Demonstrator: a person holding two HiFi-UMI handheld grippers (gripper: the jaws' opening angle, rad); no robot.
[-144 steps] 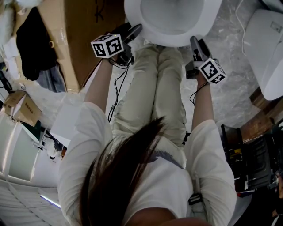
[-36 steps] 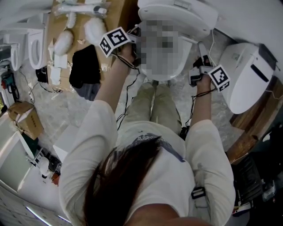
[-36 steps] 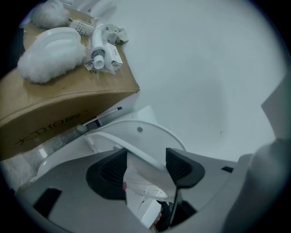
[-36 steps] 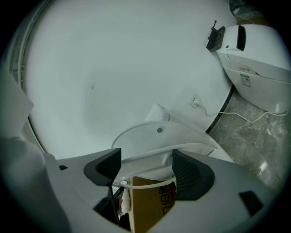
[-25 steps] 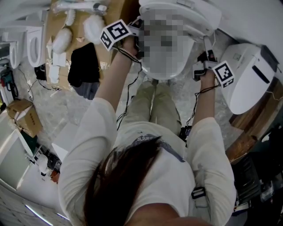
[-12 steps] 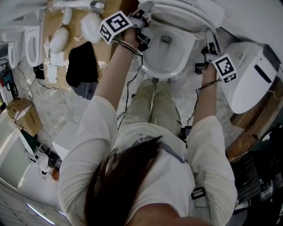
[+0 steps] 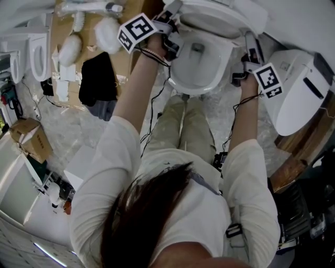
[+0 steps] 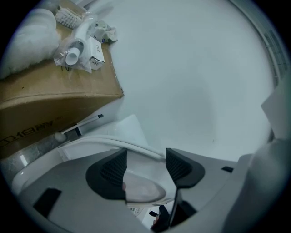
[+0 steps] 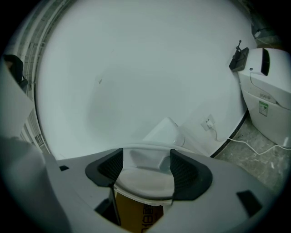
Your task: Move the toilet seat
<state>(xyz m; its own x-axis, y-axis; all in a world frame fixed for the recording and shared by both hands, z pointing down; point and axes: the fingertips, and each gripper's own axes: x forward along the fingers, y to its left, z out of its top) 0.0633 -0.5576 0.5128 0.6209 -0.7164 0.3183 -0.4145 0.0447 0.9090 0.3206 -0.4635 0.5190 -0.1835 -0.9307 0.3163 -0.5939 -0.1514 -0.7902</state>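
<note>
Toilet seat (image 7: pixel 220 15) raised higher, clamped by two: left tool (image 8: pixel 145 166), right tool (image 9: pixel 143 167)

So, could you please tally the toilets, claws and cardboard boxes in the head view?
Toilets: 3 (centre, right, far left)
Claws: 2 (left claw, right claw, both gripping the toilet seat)
Cardboard boxes: 2 (large, small)
Total: 7

two grippers (image 7: pixel 172 18) (image 7: pixel 251 44); two marker cubes (image 7: pixel 137 31) (image 7: pixel 268 80); one toilet seat (image 7: pixel 230 18); three toilets (image 7: pixel 201 65) (image 7: pixel 296 99) (image 7: pixel 23 52); one person (image 7: pixel 178 209)
</note>
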